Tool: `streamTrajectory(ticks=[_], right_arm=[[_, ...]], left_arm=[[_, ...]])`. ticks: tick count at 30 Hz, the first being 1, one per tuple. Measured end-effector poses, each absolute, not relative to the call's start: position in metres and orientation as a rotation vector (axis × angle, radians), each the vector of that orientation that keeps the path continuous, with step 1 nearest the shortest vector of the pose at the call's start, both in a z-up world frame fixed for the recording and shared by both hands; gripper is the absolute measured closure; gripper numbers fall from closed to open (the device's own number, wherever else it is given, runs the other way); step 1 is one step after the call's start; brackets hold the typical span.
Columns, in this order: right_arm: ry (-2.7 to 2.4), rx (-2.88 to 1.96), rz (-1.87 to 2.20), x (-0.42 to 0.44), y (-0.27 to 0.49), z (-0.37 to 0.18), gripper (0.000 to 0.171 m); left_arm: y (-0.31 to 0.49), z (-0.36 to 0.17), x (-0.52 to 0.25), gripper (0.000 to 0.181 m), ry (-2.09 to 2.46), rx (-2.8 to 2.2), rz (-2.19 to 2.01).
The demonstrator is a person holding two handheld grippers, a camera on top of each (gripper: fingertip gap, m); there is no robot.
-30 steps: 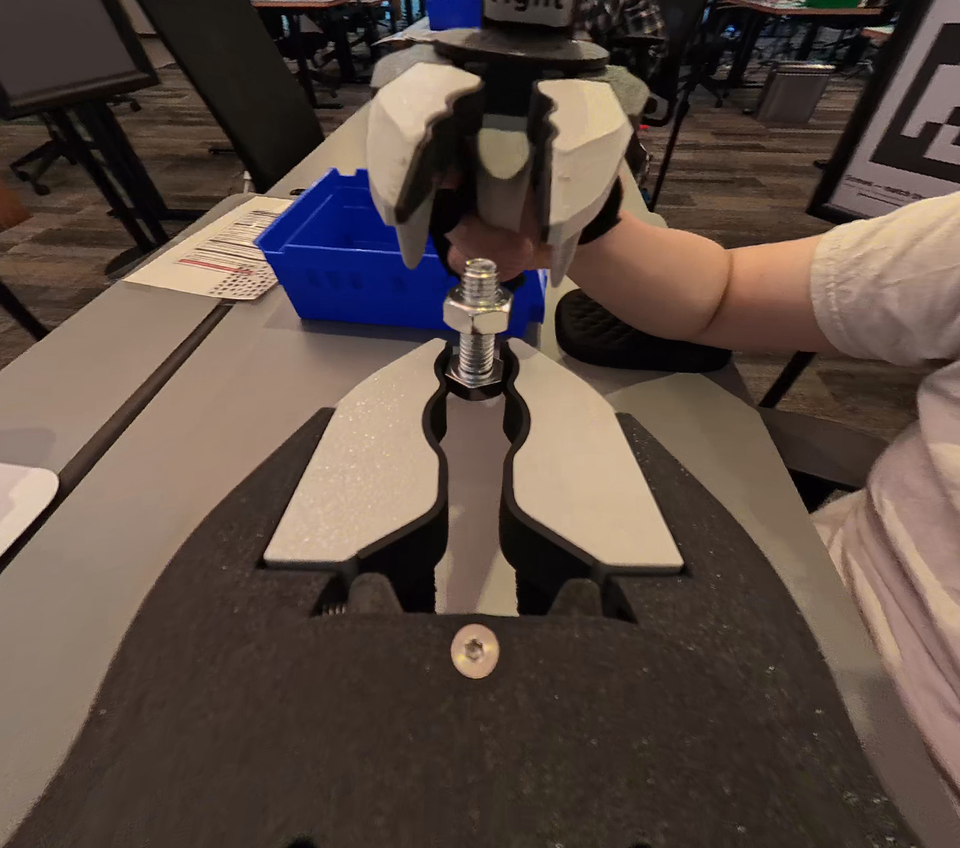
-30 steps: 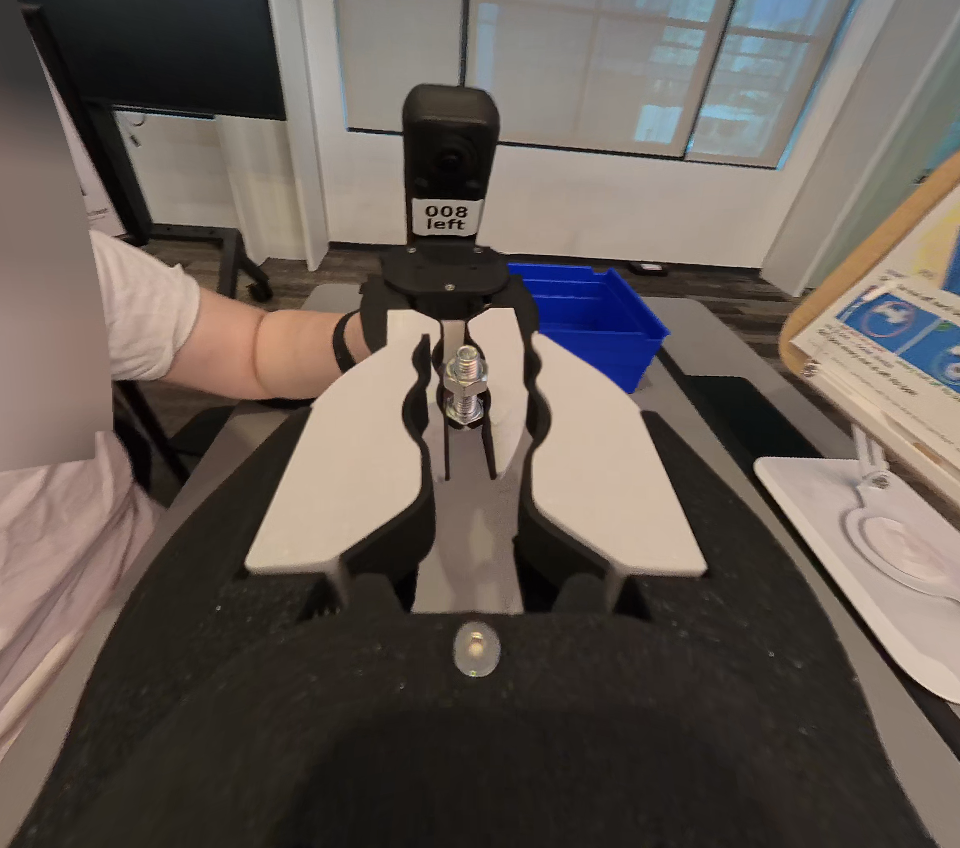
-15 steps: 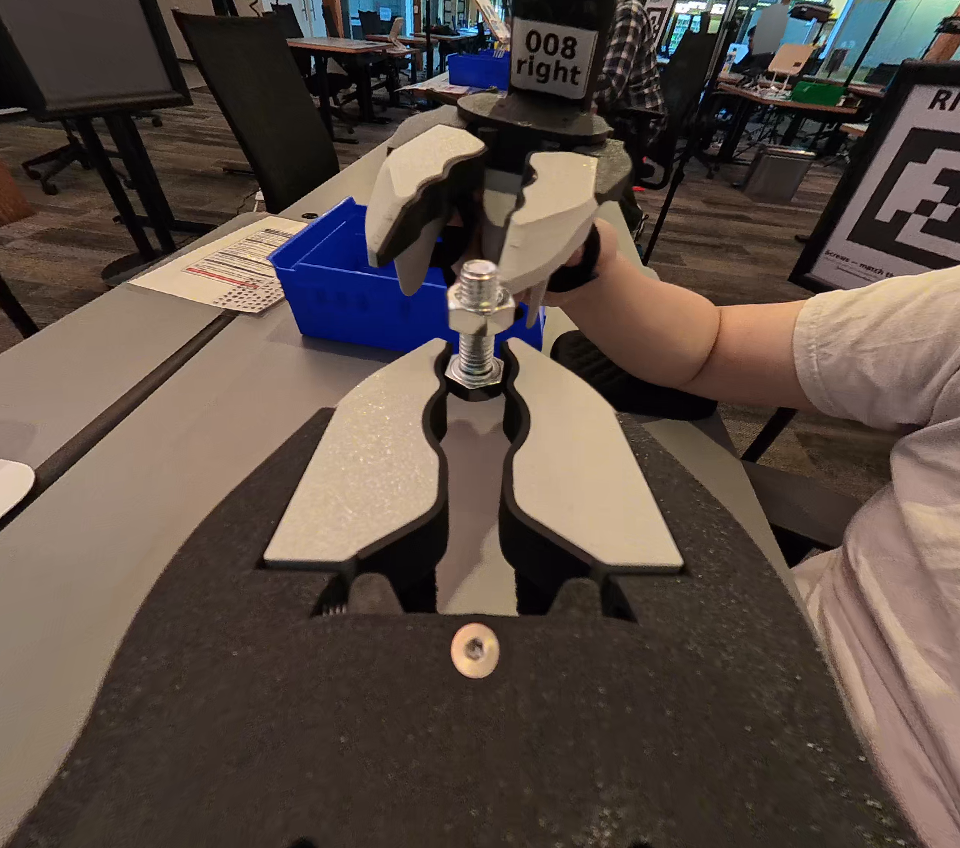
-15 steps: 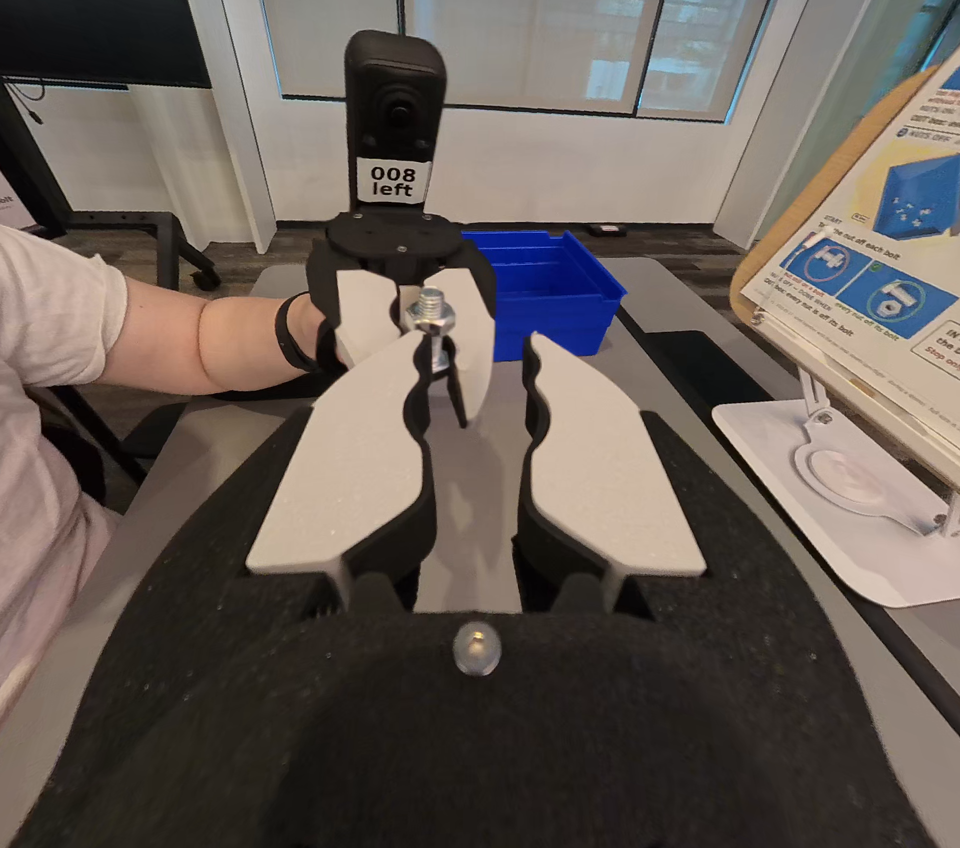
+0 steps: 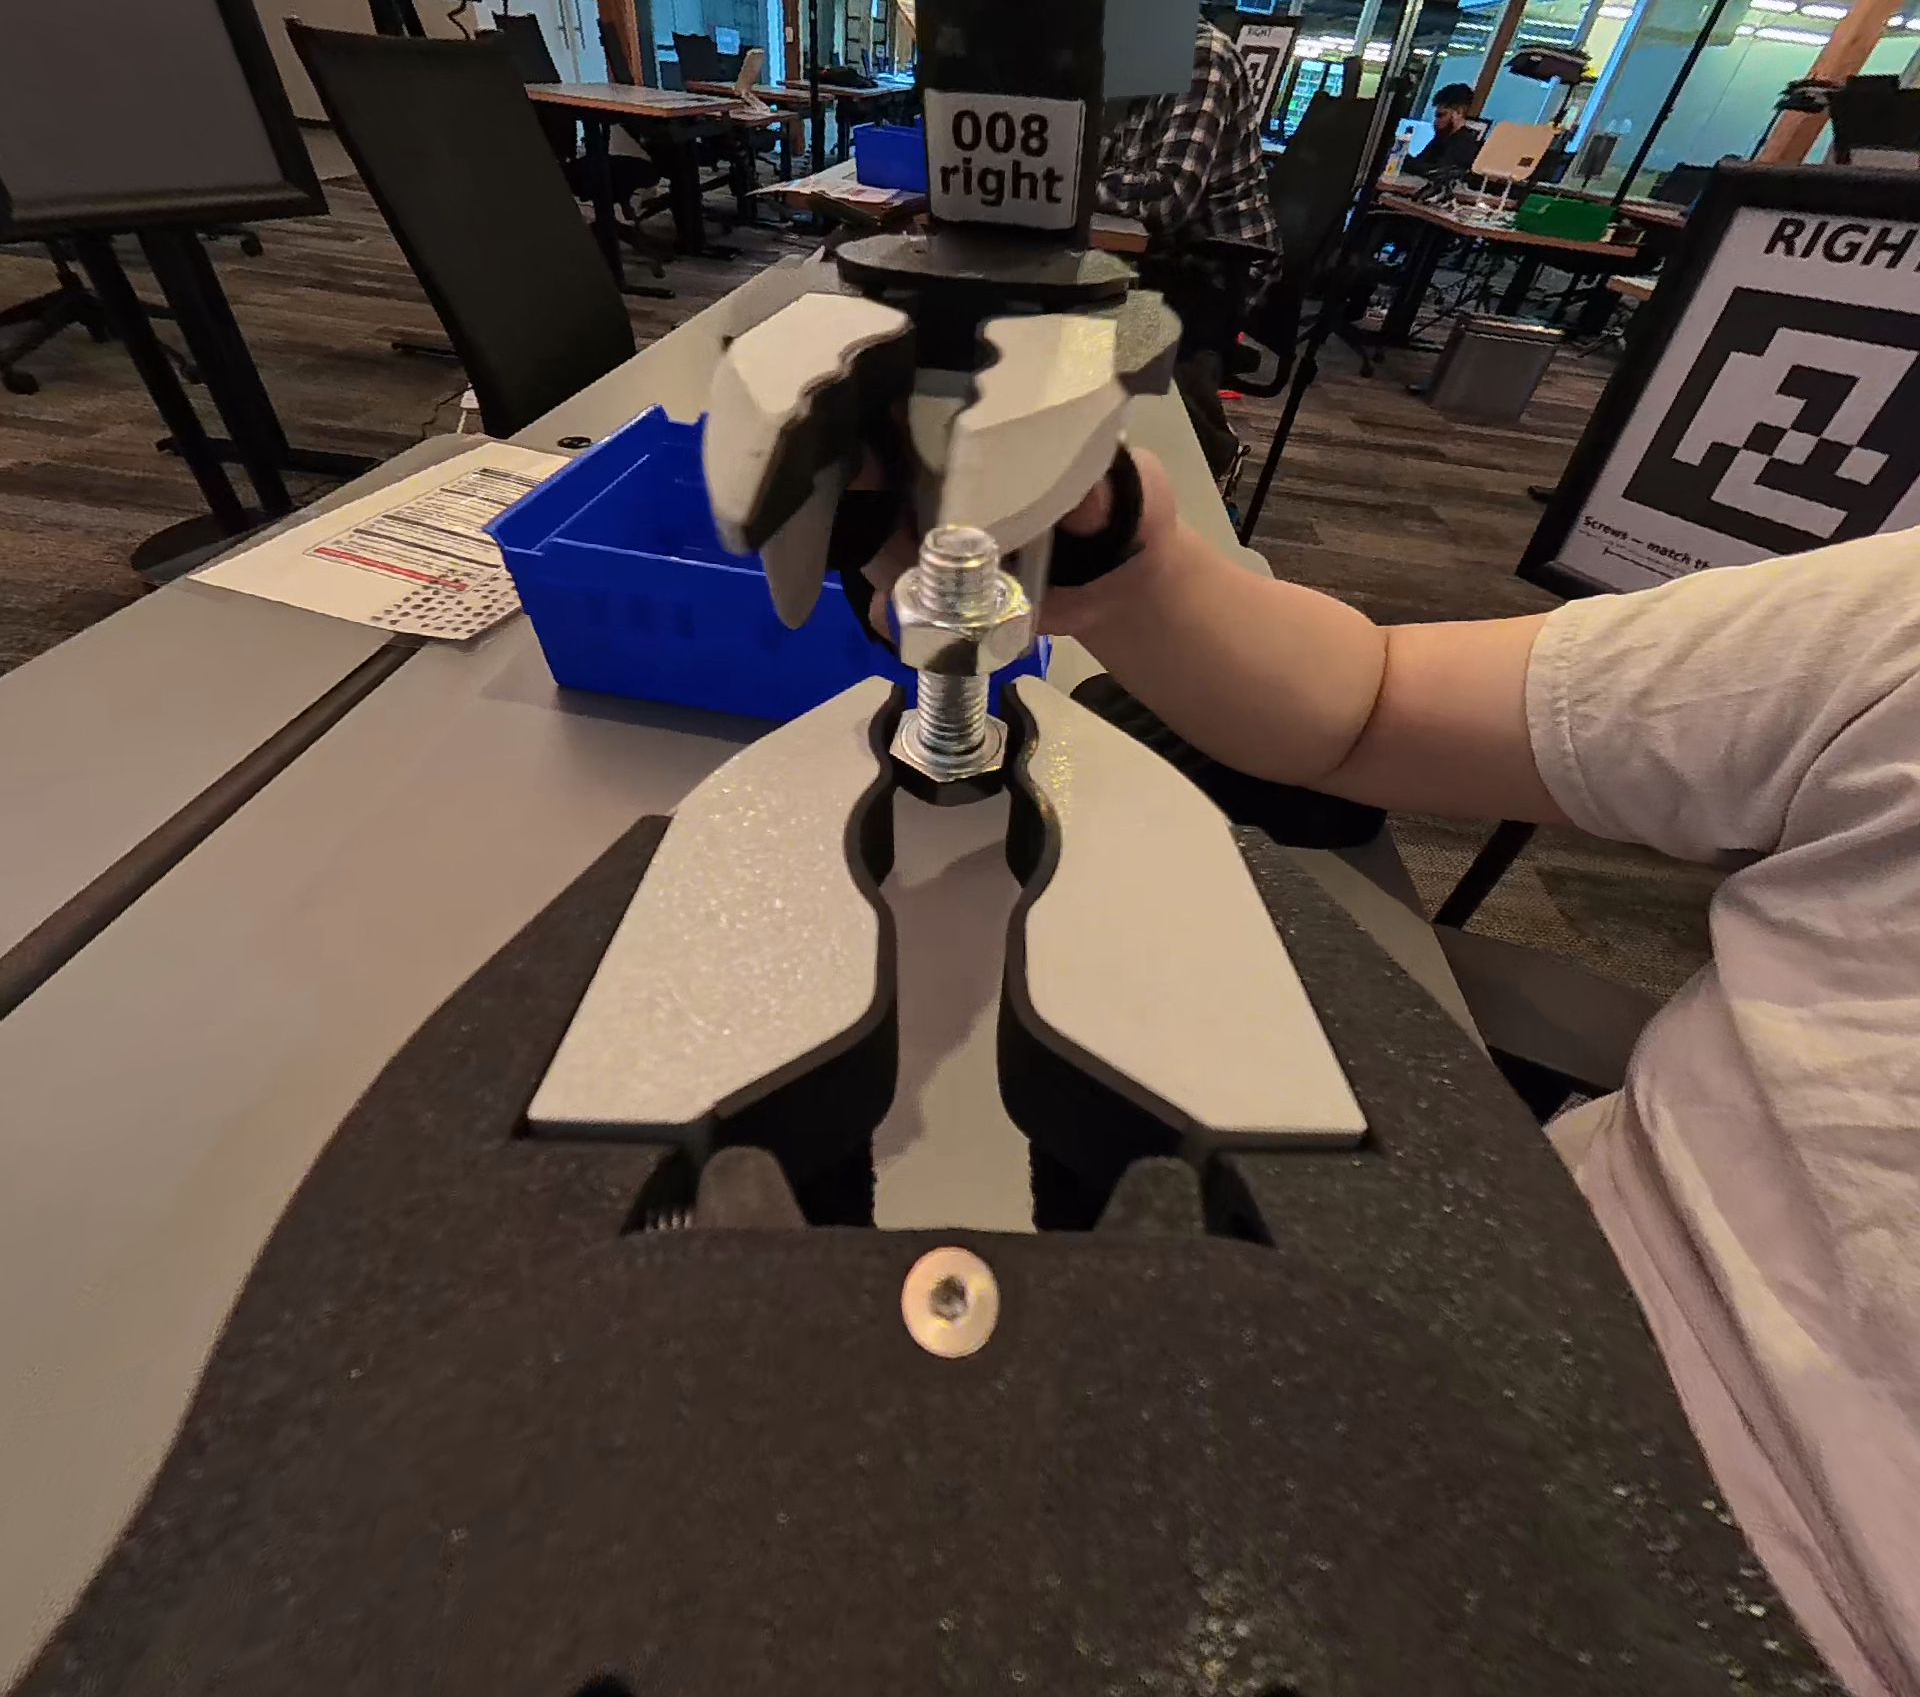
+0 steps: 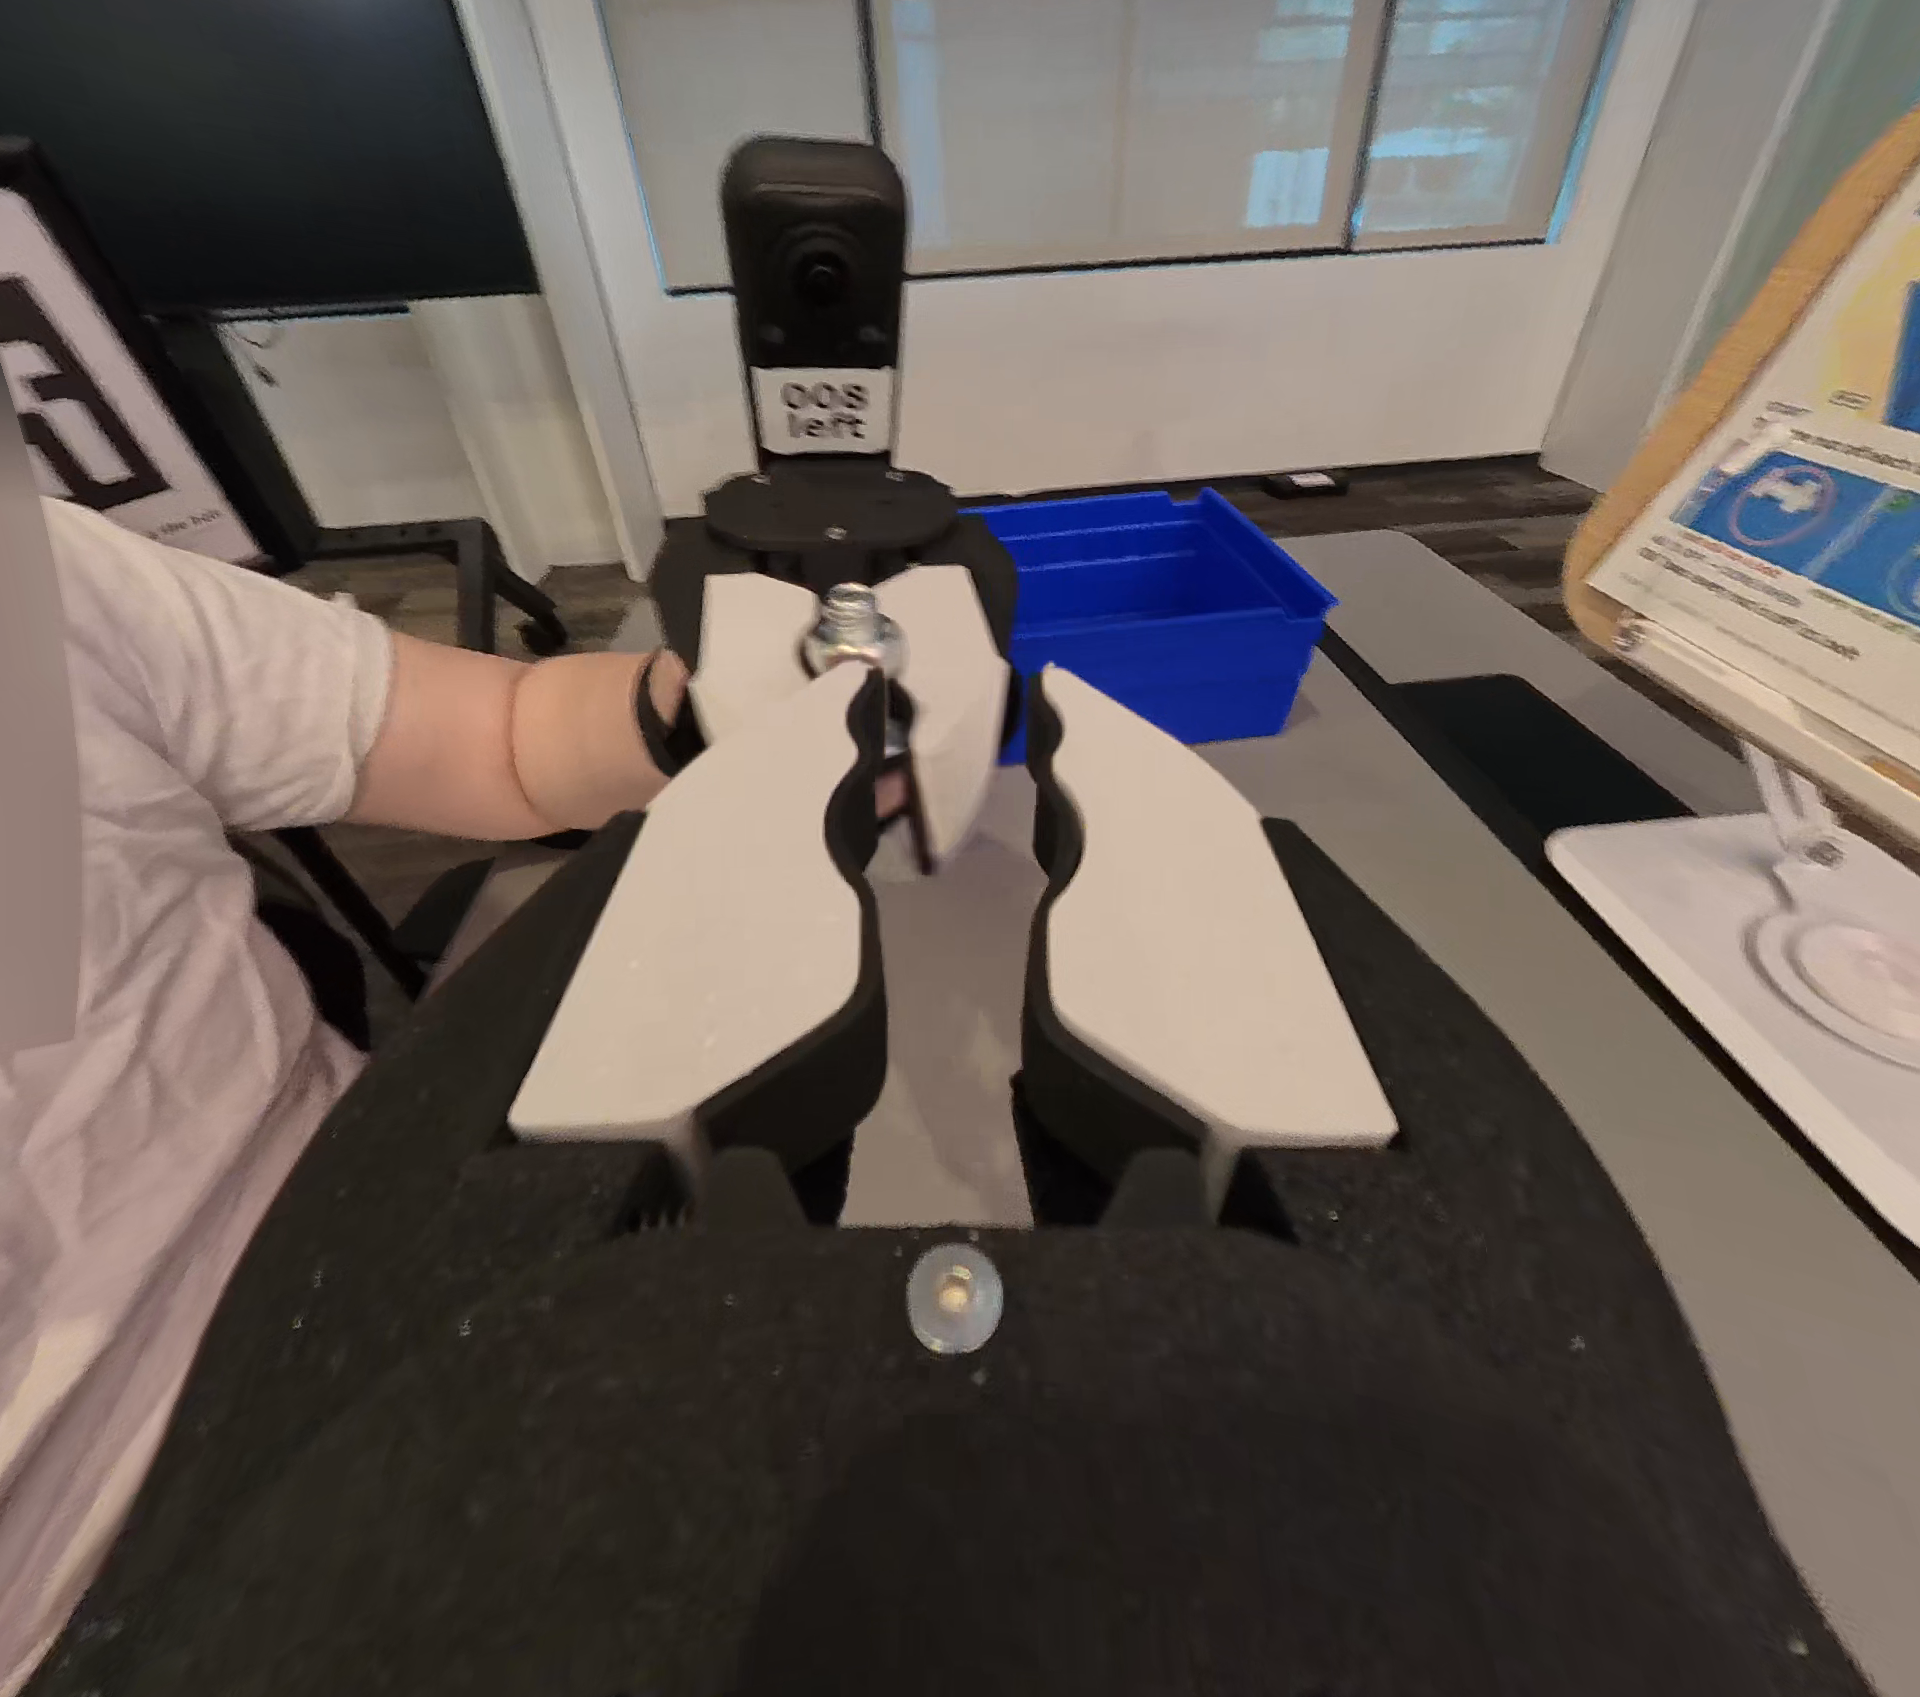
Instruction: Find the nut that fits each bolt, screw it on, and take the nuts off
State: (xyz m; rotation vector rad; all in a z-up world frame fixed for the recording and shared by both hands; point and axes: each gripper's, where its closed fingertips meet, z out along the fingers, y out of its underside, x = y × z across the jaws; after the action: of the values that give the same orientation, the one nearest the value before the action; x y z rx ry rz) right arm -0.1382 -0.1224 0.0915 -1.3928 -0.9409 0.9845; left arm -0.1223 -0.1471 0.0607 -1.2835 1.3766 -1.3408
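Steel bolt [image 5: 948, 717] is pinched by left tongs [image 5: 948, 754]; right tongs [image 6: 951, 748] gape, seemingly beside nut [image 5: 961, 621].

A flat grey table [image 5: 312, 816] with a dark groove running along it carries a blue open plastic bin [image 5: 665, 608]. Just beside the bin, toward the table's edge, lies a white printed paper sheet [image 5: 416, 546]. In the right wrist view the same bin [image 6: 1153, 619] stands on the grey top, and near it, on the other side of a dark strip, rests the white flat base of a stand [image 6: 1683, 951] holding a wooden-edged picture board [image 6: 1766, 567].
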Motion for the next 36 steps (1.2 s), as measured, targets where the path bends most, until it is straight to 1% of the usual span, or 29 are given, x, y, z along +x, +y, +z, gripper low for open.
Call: streamTrajectory(ticks=[2,4,7,9,10,11,15,22,23,25,28,33,36], right_arm=[[-0.982,-1.346,1.047,-0.146,-0.135,0.097,0.145],[-1.028,-1.348,1.018,-0.154,-0.141,0.094,0.144],[-1.044,-1.375,0.911,-0.153,-0.134,0.087,0.143],[-1.029,-1.383,0.958,-0.149,-0.132,0.087,0.141],[-1.008,-1.394,0.975,-0.147,-0.13,0.088,0.142],[-0.985,-1.394,0.972,-0.144,-0.127,0.089,0.148],[-1.009,-1.365,1.012,-0.149,-0.135,0.092,0.147],[-1.024,-1.38,0.962,-0.15,-0.132,0.088,0.144],[-0.993,-1.393,0.967,-0.146,-0.128,0.089,0.149],[-0.945,-1.397,0.988,-0.138,-0.122,0.091,0.151],[-0.968,-1.366,1.049,-0.144,-0.131,0.095,0.15],[-1.063,-1.342,0.909,-0.162,-0.141,0.09,0.143],[-1.046,-1.33,0.887,-0.162,-0.143,0.096,0.143]], left_arm=[[-0.147,0.059,-0.122,0.165,1.385,-1.288,-1.336],[-0.148,0.059,-0.121,0.165,1.388,-1.287,-1.341],[-0.151,0.058,-0.12,0.165,1.401,-1.279,-1.341],[-0.151,0.059,-0.121,0.165,1.398,-1.282,-1.331],[-0.15,0.059,-0.121,0.165,1.394,-1.281,-1.337],[-0.151,0.06,-0.122,0.165,1.395,-1.276,-1.347],[-0.148,0.059,-0.122,0.165,1.394,-1.286,-1.335],[-0.151,0.058,-0.12,0.165,1.403,-1.285,-1.324],[-0.152,0.059,-0.121,0.165,1.402,-1.281,-1.338],[-0.151,0.061,-0.122,0.165,1.395,-1.28,-1.348],[-0.15,0.059,-0.122,0.165,1.4,-1.289,-1.337],[-0.153,0.054,-0.119,0.165,1.429,-1.293,-1.317],[-0.157,0.052,-0.117,0.165,1.455,-1.291,-1.294]])
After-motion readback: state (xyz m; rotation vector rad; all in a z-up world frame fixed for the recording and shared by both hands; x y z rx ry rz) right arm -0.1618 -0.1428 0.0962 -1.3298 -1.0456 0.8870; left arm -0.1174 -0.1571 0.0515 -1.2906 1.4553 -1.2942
